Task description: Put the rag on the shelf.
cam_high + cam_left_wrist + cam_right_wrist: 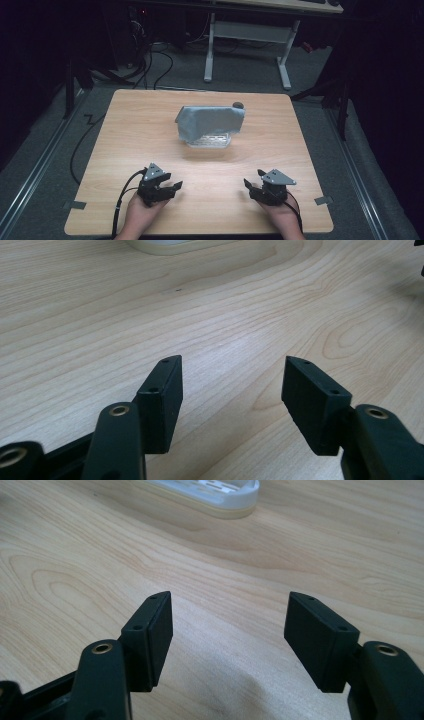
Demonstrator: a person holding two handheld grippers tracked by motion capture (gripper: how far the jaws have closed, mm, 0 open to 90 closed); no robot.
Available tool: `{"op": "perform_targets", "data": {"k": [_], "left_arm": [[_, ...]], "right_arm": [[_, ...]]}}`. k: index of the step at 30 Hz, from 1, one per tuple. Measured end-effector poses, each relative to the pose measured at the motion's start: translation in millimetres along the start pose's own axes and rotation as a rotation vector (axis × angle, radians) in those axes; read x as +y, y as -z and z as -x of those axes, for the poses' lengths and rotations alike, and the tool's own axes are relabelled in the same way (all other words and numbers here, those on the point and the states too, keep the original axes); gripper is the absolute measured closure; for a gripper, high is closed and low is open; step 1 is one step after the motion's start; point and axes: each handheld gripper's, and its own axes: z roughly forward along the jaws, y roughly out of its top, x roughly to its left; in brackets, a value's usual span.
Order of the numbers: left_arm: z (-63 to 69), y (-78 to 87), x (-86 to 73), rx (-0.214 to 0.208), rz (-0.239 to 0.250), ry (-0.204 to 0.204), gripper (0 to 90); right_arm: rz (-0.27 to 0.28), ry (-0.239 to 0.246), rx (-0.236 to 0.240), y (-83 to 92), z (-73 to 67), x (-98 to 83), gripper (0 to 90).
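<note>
A grey cloth (210, 121) is draped over a white slotted rack (210, 140) near the middle of the wooden table (140, 125). A small dark object (238, 105) peeks out behind the cloth's right top corner. My left gripper (175, 187) rests near the front left, open, with only bare wood between its fingers (161, 395). My right gripper (248, 185) sits at the front right, also open and empty. The rack's white edge (220, 497) lies ahead of the right jaws, and its rim (160, 246) sits ahead of the left jaws.
Bare wood lies between the grippers and the rack. Behind the table stand a white desk frame (247, 40) and cables (155, 65) on a grey floor. Tape tabs (75, 204) stick out at the table's front corners.
</note>
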Motion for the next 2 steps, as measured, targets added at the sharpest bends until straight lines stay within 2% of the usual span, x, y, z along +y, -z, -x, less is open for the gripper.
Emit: {"op": "perform_targets", "data": {"k": [2], "left_arm": [[-0.4,0.6,0.4,-0.002,0.002,-0.002,42.2]], "right_arm": [[-0.005,-0.008,0.007,-1.1,0.4,-1.1,36.2]]}}
